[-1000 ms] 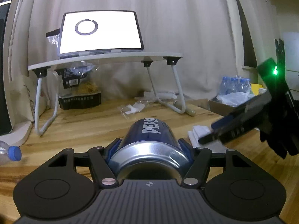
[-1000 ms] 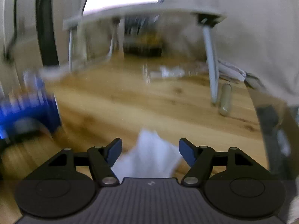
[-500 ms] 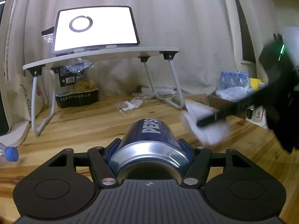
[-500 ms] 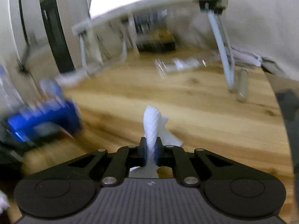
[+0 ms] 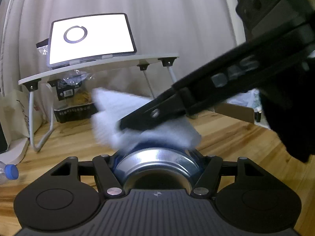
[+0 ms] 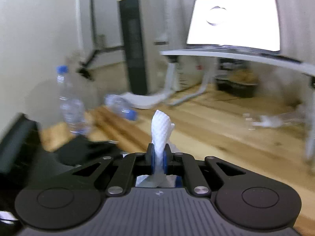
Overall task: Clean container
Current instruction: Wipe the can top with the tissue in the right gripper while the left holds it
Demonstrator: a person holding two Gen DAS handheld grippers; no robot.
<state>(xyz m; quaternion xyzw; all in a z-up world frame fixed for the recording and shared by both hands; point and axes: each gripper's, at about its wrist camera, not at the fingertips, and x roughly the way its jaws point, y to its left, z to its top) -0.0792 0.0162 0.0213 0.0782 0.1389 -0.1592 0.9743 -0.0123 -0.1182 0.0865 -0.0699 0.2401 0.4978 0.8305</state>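
The left gripper (image 5: pixel 157 163) is closed on a blue can (image 5: pixel 157 158), which lies on its side between the two fingers with its silver bottom toward the camera, held above the wooden counter (image 5: pixel 226 137). The right gripper (image 6: pixel 159 157) is closed tight on a white tissue (image 6: pixel 160 131), pinching it in the middle so that one end stands up in front of the fingers and the rest hangs below. In the left view this tissue (image 5: pixel 137 122) lies on top of the can, and it seems to touch the can's side, though the blur makes the contact hard to confirm. I judge that the wiping of the can is just starting. Several things could go wrong from here. The tissue is thin and is held only at one narrow point, so a strong rub may tear it or pull it out of the right gripper. The can is round and smooth, so pressure from above may turn it or push it out of the left gripper. Also, the hard tip of the right gripper is very near the can, and it may hit the metal instead of the soft tissue if it comes lower. Behind, a tablet (image 5: pixel 90 39) stands on a small folding stand (image 5: pixel 98 66), well apart.
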